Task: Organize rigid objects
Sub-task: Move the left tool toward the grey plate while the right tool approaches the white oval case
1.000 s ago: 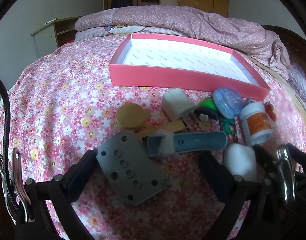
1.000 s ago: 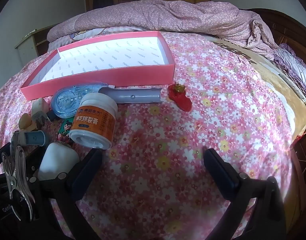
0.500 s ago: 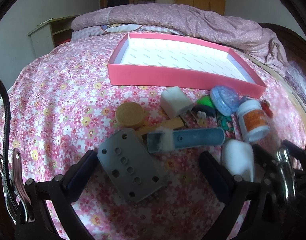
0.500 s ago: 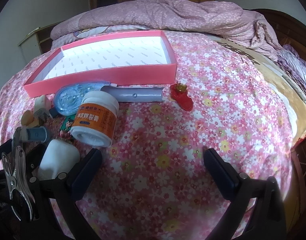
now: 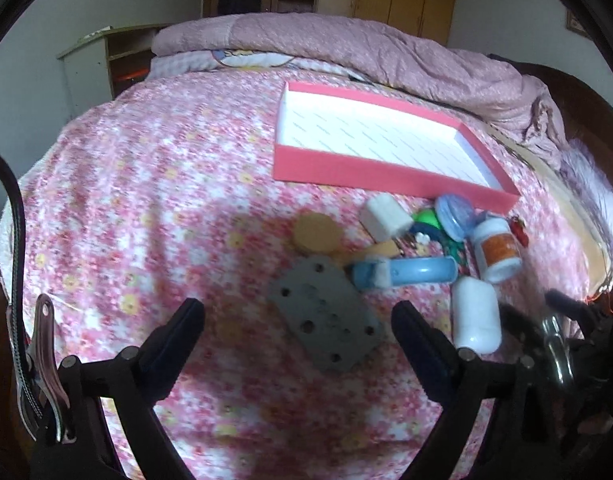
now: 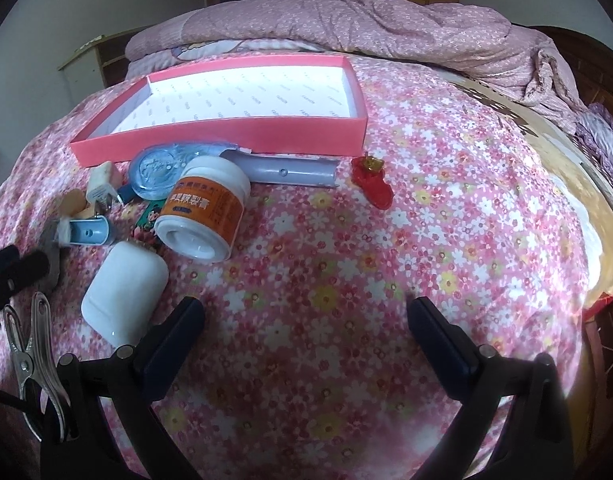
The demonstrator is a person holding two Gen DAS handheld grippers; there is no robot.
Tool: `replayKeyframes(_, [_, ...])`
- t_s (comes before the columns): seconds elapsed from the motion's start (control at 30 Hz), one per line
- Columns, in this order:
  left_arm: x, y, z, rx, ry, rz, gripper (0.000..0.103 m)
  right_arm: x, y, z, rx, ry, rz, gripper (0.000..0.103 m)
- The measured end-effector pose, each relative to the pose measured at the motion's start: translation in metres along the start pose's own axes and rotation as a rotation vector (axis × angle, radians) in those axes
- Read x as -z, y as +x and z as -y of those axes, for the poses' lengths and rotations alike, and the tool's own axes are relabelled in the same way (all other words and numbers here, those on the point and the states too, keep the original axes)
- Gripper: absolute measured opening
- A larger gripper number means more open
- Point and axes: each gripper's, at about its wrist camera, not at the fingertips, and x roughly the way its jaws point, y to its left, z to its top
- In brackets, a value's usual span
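A pink tray [image 5: 386, 174] with a white inside lies on the flowered bedspread; it also shows in the right wrist view [image 6: 226, 136]. In front of it lie a grey plate with holes [image 5: 326, 316], a blue tube [image 5: 406, 272], a tan disc [image 5: 318, 233], a white plug [image 5: 384, 217], a white jar with an orange label [image 6: 204, 216], a white case [image 6: 124, 288], a clear blue tape dispenser [image 6: 158, 172], a grey tube [image 6: 294, 170] and a red charm [image 6: 372, 180]. My left gripper [image 5: 298, 330] is open, the grey plate between its fingers. My right gripper [image 6: 304, 328] is open and empty over bare bedspread.
A bunched pink quilt [image 6: 366, 28] lies along the far side of the bed. A bedside cabinet [image 5: 102, 60] stands at the far left. The bed's right edge [image 6: 602, 216] drops off by dark wood furniture.
The left gripper has drawn back and swung left, so the objects now sit farther right in its view. The right gripper has pulled back a little. No object has moved.
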Motion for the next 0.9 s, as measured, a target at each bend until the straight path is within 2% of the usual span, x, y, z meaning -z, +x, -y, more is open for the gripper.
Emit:
replayKeyframes(0.3, [0.005, 0.005, 0.005, 0.04, 0.015, -0.043, 0.097, 0.0, -0.002, -0.001, -0.004, -0.003, 0.002, 0.103])
replayKeyframes(0.43, [0.008, 0.009, 0.017, 0.036, 0.043, -0.048, 0.094, -0.002, -0.006, -0.004, -0.013, -0.013, -0.029, 0.103])
replayKeyframes(0.57, [0.008, 0.007, 0.019, 0.018, 0.077, -0.05, 0.093, -0.001, -0.013, -0.005, -0.066, -0.028, -0.04, 0.096])
replayKeyframes(0.73, [0.01, -0.009, -0.001, 0.003, 0.052, -0.036, 0.093, -0.001, -0.019, -0.008, -0.155, -0.05, -0.047, 0.091])
replayKeyframes(0.9, [0.017, -0.015, -0.01, -0.01, 0.054, -0.029, 0.092, 0.001, -0.027, -0.013, -0.201, -0.069, -0.048, 0.087])
